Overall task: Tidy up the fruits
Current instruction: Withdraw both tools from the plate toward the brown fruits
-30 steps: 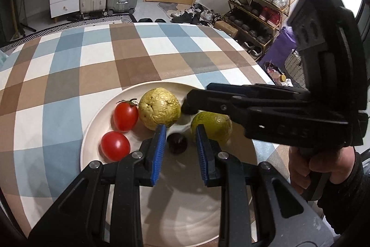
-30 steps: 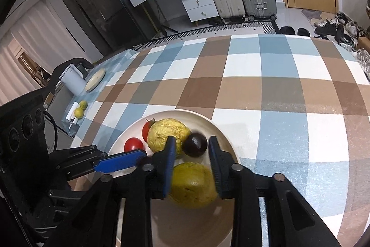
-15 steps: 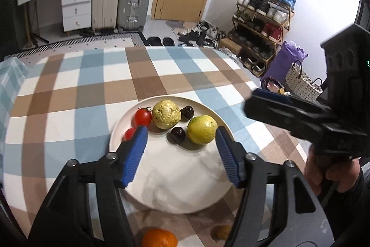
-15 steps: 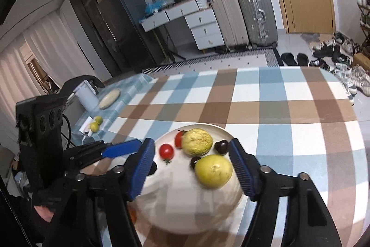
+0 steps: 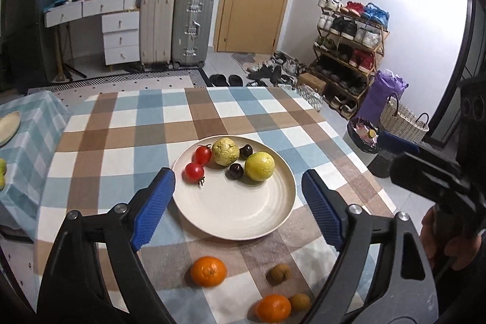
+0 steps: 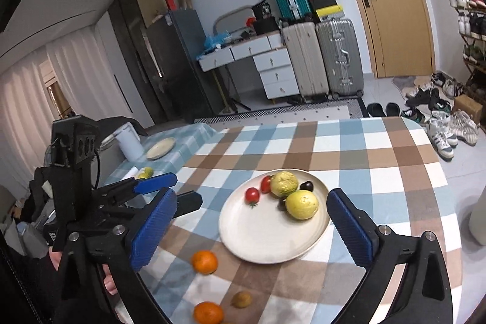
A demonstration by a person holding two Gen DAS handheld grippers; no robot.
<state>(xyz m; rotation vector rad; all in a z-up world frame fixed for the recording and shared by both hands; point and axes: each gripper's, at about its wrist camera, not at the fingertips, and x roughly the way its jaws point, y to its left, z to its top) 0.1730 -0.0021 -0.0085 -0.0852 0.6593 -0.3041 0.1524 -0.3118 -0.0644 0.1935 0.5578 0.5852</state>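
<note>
A round cream plate (image 5: 267, 220) with faint concentric ridges sits on the checked blue, brown and white cloth of the surface (image 5: 127, 126). Clustered at its far side are two glossy red tomatoes (image 5: 194, 172) with green stems, a bumpy, dull yellow fruit (image 5: 225, 151), a smoother yellow-green citrus (image 5: 259, 166) and two small, dark, shiny round fruits (image 5: 236, 171), one on each side of the gap between the yellow ones. The near half of the plate is bare.

Off the plate, on the cloth nearer the cameras, lie two dimpled oranges (image 5: 208, 271) and two small, rough brown fruits (image 5: 278, 273) (possibly longans; too blurred to be sure).

The left gripper (image 5: 238, 202) hangs above the near rim with its ribbed blue pads (image 5: 153, 208) spread wide and nothing between them. The right gripper (image 6: 252, 228) is likewise agape and empty, its pads flanking the plate in its own view.

Only the left view shows both brown fruits and the shoe rack (image 5: 352, 38); the right view shows just one brown fruit (image 6: 241, 299), plus a second, smaller plate (image 6: 161, 148) on an adjoining cloth-covered surface and the left gripper's black body at its left edge.
</note>
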